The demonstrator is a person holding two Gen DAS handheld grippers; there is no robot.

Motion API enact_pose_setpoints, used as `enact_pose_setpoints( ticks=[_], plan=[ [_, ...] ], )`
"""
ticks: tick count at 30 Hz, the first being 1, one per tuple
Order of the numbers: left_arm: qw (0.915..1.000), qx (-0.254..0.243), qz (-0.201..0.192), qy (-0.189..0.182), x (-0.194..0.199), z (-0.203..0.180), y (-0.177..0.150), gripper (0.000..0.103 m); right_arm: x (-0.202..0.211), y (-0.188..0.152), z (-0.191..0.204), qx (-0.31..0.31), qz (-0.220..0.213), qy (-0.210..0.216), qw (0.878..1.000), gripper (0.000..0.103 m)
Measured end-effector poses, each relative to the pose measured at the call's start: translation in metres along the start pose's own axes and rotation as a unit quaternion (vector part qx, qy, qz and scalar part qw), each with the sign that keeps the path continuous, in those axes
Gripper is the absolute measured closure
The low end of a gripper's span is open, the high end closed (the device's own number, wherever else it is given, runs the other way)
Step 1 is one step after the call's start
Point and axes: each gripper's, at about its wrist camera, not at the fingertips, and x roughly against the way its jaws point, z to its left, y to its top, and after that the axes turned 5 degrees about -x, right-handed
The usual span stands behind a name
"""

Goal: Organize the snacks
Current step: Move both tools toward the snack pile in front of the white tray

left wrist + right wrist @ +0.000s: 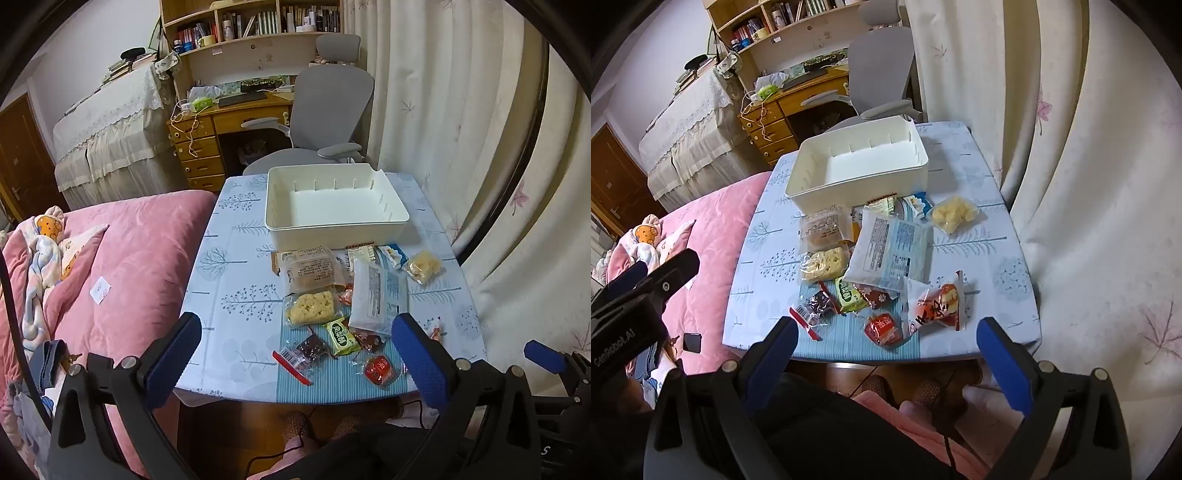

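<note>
Both grippers, left (295, 354) and right (886, 350), hovered low in frame, jaws spread, over the snacks (332, 295) below the bin (332, 203).

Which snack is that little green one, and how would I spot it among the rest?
Start at the white bin on the table, then come down the snack pile toward its near end. The green packet lies below the big white pouch, the only green wrapper there.

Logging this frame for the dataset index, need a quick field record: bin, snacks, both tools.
bin: white bin, nothing inside, far side of table
snacks: loose pile in front of bin, none in it
largest: white pouch, mid-pile
nearest right tool: red and white packet
left tool: open, holding nothing
right tool: open, holding nothing
</note>
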Motion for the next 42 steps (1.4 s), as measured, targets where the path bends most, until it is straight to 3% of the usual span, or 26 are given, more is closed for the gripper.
enact_pose_setpoints(
  ticks=[28, 34, 42],
  plan=[
    [0.9997, 0.020, -0.005, -0.015, -0.003, 0.015, 0.007, 0.001, 0.001, 0.003, 0.011, 0.024, -0.034, -0.014, 0.999, 0.005],
    [0.9994, 0.034, -0.002, -0.009, -0.004, 0.030, 0.011, 0.001, 0.003, 0.007, 0.010, 0.008, -0.036, -0.014, 0.999, 0.005],
    [0.9997, 0.015, 0.016, -0.011, -0.011, 0.045, 0.018, 0.001, 0.008, 0.010, 0.013, -0.031, -0.056, -0.023, 0.998, 0.005]
  ],
)
